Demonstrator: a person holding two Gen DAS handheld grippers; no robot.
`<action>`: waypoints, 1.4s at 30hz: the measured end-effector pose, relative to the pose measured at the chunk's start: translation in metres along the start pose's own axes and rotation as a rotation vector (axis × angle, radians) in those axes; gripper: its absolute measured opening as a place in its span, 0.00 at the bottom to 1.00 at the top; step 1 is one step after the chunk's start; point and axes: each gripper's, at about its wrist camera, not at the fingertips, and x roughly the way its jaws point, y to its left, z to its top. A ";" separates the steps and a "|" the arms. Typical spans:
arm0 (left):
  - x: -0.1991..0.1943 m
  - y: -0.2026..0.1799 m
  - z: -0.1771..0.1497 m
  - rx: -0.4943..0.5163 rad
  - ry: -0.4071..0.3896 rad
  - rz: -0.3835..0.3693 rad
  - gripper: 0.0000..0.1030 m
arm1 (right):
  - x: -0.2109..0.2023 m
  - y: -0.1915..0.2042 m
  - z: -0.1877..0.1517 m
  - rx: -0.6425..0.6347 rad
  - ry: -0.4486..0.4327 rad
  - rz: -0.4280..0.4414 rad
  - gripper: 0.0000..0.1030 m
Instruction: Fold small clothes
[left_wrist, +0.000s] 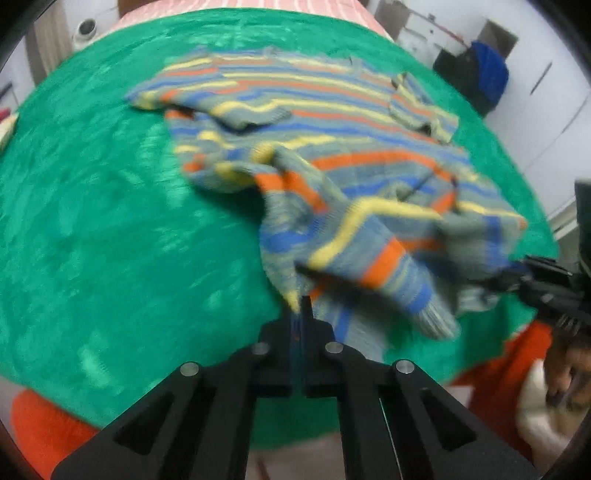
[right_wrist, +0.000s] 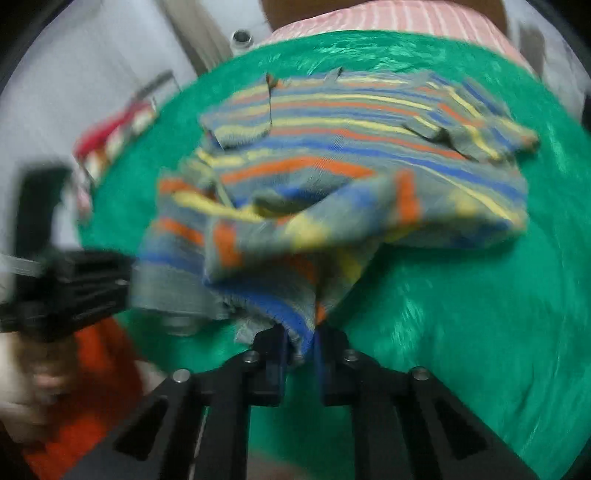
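At the centre of both frames, on a green cloth (left_wrist: 92, 221) spread over a pink-striped surface (left_wrist: 229, 7), lies the striped sweater (left_wrist: 332, 122) I am folding, its far half flat with both sleeves tucked across the body and its near hem raised off the cloth. My left gripper (left_wrist: 301, 314), at the bottom centre of its own view, has its jaws pressed together on the hem's near corner, the knit bunching up just beyond the tips. My right gripper (right_wrist: 301, 332), bottom centre of the other view, is likewise clamped on a wad of the blue-and-grey hem, cloth visibly pinched between the fingers. Each tool shows in the other's camera: the right one at the right edge of the left view, the left one at the left edge of the right view, both at the lifted edge. Heavy blur covers the raised fabric, so I cannot tell exactly how the layers hang beneath it. I judge this to be the bottom-to-top fold, with the hem picked up but not yet laid over. The next move calls for carrying both corners level and together toward the collar at the upper part of the frame, keeping the edge taut so the sleeves stay tucked, then lowering it squarely before letting go.
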 end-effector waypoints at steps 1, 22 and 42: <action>-0.013 0.008 -0.004 0.008 -0.002 -0.003 0.00 | -0.024 -0.007 -0.005 0.025 -0.011 0.038 0.11; 0.022 0.029 -0.048 0.070 0.154 0.176 0.04 | -0.054 -0.113 -0.089 0.360 0.087 0.052 0.22; 0.011 0.024 -0.056 0.107 0.181 0.315 0.26 | -0.023 -0.091 -0.098 0.306 0.293 -0.069 0.15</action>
